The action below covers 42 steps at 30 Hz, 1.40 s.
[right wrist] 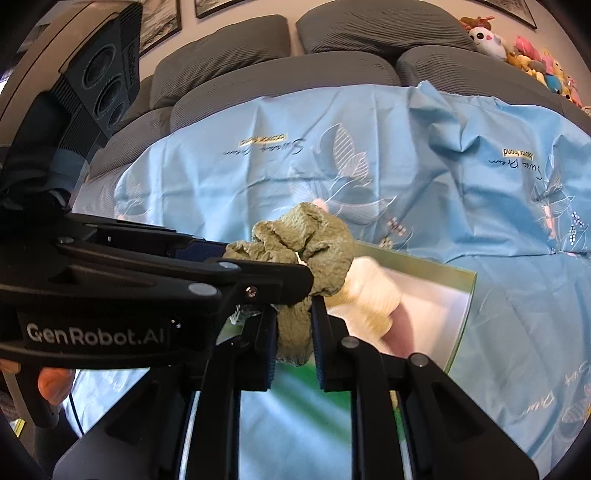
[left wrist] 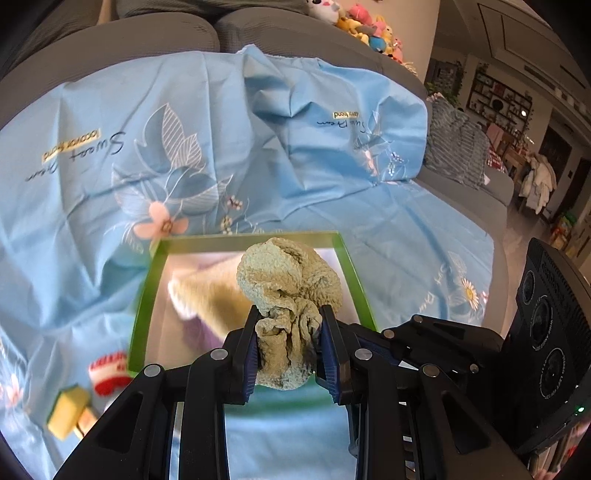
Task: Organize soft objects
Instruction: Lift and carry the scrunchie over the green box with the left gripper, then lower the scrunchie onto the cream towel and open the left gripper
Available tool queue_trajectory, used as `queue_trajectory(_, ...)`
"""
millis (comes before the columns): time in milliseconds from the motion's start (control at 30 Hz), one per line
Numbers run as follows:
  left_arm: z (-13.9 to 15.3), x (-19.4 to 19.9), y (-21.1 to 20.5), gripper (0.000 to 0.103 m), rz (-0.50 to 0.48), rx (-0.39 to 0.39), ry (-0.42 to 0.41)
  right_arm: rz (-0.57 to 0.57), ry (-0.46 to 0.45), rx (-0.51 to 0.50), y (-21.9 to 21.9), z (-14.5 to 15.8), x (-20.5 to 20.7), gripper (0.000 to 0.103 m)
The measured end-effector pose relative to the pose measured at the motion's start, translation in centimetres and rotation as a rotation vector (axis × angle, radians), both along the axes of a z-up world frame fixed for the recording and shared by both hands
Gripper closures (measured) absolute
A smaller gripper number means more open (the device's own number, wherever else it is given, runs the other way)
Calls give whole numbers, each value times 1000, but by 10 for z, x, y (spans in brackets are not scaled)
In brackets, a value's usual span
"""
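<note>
A crumpled olive-green cloth point(left wrist: 288, 295) is held above a green-rimmed box point(left wrist: 147, 295). My left gripper point(left wrist: 290, 347) is shut on the cloth's lower bunch. In the right wrist view my right gripper point(right wrist: 293, 336) is shut on another part of the same cloth point(right wrist: 306, 240), and the left gripper point(right wrist: 258, 273) reaches in from the left just above it. A pale yellow cloth point(left wrist: 214, 291) lies inside the box; it also shows, blurred, in the right wrist view point(right wrist: 369, 291).
A light blue printed sheet point(left wrist: 221, 147) covers a grey sofa point(left wrist: 166, 37). A yellow sponge point(left wrist: 68, 413) and a red-and-white soft item point(left wrist: 109, 373) lie on the sheet left of the box. Plush toys point(left wrist: 369, 26) sit on the sofa back.
</note>
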<state>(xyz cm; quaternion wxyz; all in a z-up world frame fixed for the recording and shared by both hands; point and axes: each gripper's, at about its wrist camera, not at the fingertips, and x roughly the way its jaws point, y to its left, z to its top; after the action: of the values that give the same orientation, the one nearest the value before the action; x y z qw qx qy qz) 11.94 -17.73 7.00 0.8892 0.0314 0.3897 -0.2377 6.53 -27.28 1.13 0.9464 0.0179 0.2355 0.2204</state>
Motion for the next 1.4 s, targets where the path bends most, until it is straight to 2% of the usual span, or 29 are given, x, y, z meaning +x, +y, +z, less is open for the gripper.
queue_trajectory(167, -13, 38, -3, 74, 2, 4, 49, -17, 33, -7, -8, -1, 32, 87)
queue_trajectory(467, -55, 89, -2, 74, 45, 20, 179, -29, 206, -22, -7, -30, 87, 84)
queue_trajectory(700, -80, 105, 3, 74, 87, 35, 250, -62, 343, -35, -1, -52, 112, 82)
queue_trajectory(800, -86, 108, 8, 74, 102, 39, 270, -73, 372, -59, 3, -57, 116, 76)
queue_trajectory(867, -87, 110, 11, 69, 118, 46, 286, -84, 387, -69, 5, -59, 118, 67)
queue_trajectory(900, -88, 111, 13, 59, 128, 50, 288, -95, 396, -69, 4, -61, 118, 58)
queue_trajectory(933, -87, 111, 16, 47, 133, 50, 286, -101, 401, -65, 3, -62, 118, 54)
queue_trajectory(967, -86, 110, 18, 40, 136, 48, 284, -103, 405, -60, 1, -63, 117, 49)
queue_trajectory(1000, -85, 109, 20, 30, 138, 44, 280, -102, 405, -60, 0, -63, 116, 49)
queue_trajectory(1033, -83, 107, 22, 27, 139, 42, 276, -105, 406, -62, -1, -64, 114, 49)
queue_trajectory(1200, -72, 98, 29, 25, 155, 47, 253, -123, 389, -60, -8, -58, 99, 44)
queue_trajectory(1300, -62, 86, 40, 17, 173, 30, 231, -131, 359, -49, -13, -49, 86, 37)
queue_trajectory(1400, -50, 72, 49, 16, 183, 12, 198, -140, 315, -28, -18, -38, 68, 36)
